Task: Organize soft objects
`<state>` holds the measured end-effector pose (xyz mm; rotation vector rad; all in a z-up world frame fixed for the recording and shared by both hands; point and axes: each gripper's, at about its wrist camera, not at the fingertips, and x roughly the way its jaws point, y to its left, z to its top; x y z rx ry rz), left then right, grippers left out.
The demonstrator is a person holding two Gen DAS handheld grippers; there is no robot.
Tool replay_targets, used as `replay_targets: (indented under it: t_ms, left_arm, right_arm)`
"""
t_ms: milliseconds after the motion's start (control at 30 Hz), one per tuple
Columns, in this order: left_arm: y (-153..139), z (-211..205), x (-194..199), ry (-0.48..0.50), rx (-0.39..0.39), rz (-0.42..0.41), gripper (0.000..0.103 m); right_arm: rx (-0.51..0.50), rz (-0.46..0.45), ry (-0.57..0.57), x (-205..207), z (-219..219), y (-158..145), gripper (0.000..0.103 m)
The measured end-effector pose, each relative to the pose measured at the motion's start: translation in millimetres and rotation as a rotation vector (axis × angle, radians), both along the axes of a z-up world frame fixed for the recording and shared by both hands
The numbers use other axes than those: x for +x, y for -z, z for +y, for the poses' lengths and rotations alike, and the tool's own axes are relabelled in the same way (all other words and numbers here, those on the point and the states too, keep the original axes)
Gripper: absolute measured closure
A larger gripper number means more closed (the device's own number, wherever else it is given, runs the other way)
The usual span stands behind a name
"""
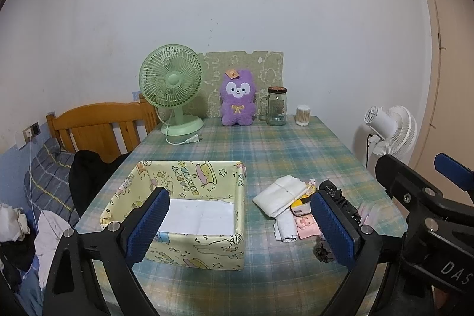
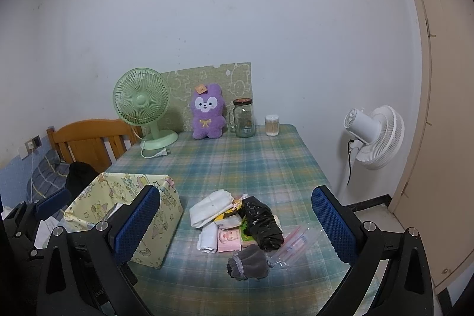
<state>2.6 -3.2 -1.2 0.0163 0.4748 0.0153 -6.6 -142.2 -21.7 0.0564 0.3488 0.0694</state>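
On the bench (image 2: pixel 237 168), left to right, we list: patterned fabric box (image 1: pixel 189 250), holding only a white liner; left gripper (image 1: pixel 237 227), jaws apart, empty, hovering over it; heap of soft items (image 2: pixel 234 227), just right of the box, folded white cloth (image 2: pixel 210 209) uppermost; right gripper (image 2: pixel 237 227), jaws apart, empty, above the heap. We judge it best to pinch one piece at a time, topmost first.
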Motion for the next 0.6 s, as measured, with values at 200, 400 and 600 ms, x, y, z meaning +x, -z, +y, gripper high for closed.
replay_targets:
  t_ms: [200,400,600]
  left_arm:
    - [3,-5,2,0.015,-0.008,0.006,0.006]
    - [6,-14,5,0.026,-0.010,0.001,0.006]
    - [11,-24,11,0.030,-0.010,0.014,0.007]
  right_arm:
    - [-0.020,-0.004,0.004,2,0,2,0.005]
    - [-0.026,0.006,0.003,8,-7,6,0.006]
    - [-0.014,0.019,0.002,15,-15,11,0.006]
